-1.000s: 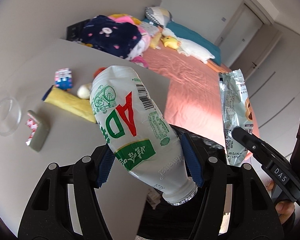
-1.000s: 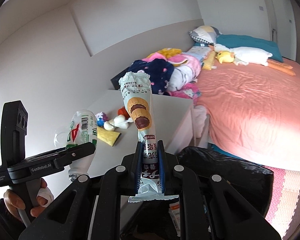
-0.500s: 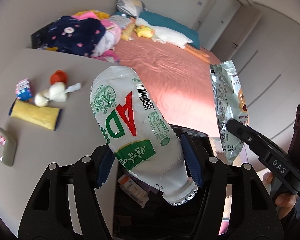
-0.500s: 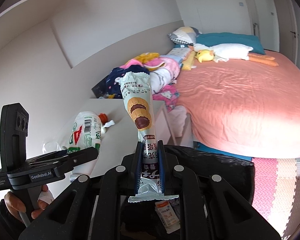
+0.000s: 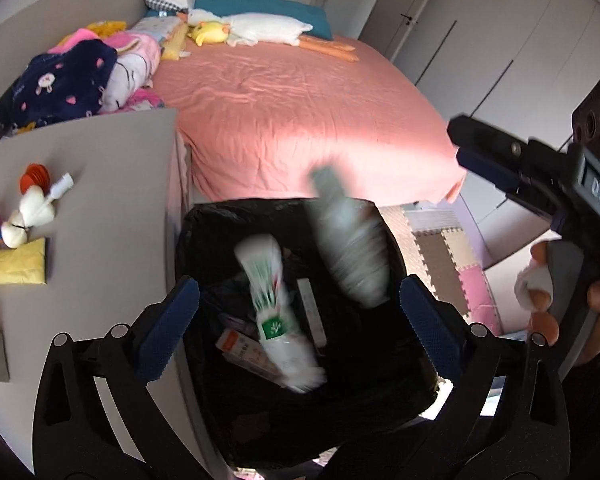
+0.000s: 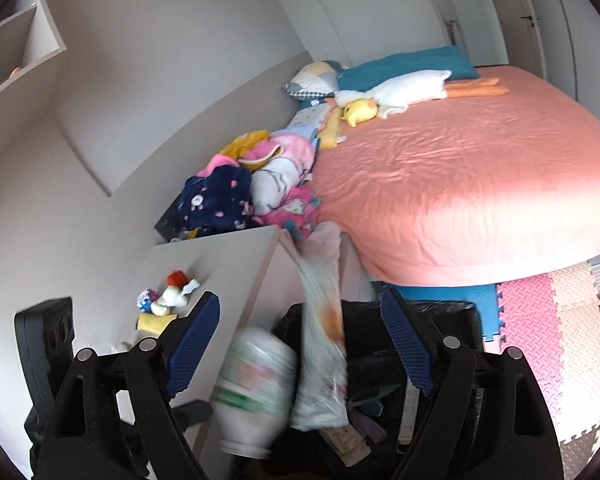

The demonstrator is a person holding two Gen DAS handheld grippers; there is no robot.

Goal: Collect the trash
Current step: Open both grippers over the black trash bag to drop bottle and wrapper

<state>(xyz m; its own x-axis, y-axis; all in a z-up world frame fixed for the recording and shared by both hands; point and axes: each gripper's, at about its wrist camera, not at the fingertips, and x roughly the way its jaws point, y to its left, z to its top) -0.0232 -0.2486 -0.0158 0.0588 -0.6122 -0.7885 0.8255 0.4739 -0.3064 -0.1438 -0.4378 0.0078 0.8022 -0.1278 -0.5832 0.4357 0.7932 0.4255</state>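
Black liner marks the trash bin (image 5: 204, 240), and both pieces of rubbish are dropping into it at this moment, so the step in hand is the release. To do it well, my judgement is that each gripper should stay over the bin's mouth until its piece is clear of the pads, with the jaws parting fully so nothing snags on the blue pads.

In the left wrist view the left gripper (image 5: 298, 316) has its jaws opening, wide apart, nothing pressed between them. The plastic bottle (image 5: 276, 312), blurred by its fall, sits between the fingers toward 12 o'clock from their midpoint, already below the bin's rim, touching neither pad. The snack wrapper (image 5: 348, 248), also blurred, hangs at about 1 o'clock from that midpoint, over the bin's far side.

In the right wrist view the right gripper (image 6: 300, 344) likewise has jaws opening and clear of the wrapper (image 6: 320, 360), which falls between them just at 3 o'clock of centre; the bottle (image 6: 256, 384) drops at 7 o'clock, inside the left finger.

Other litter remains on the grey table (image 5: 112, 184) at 9 o'clock.
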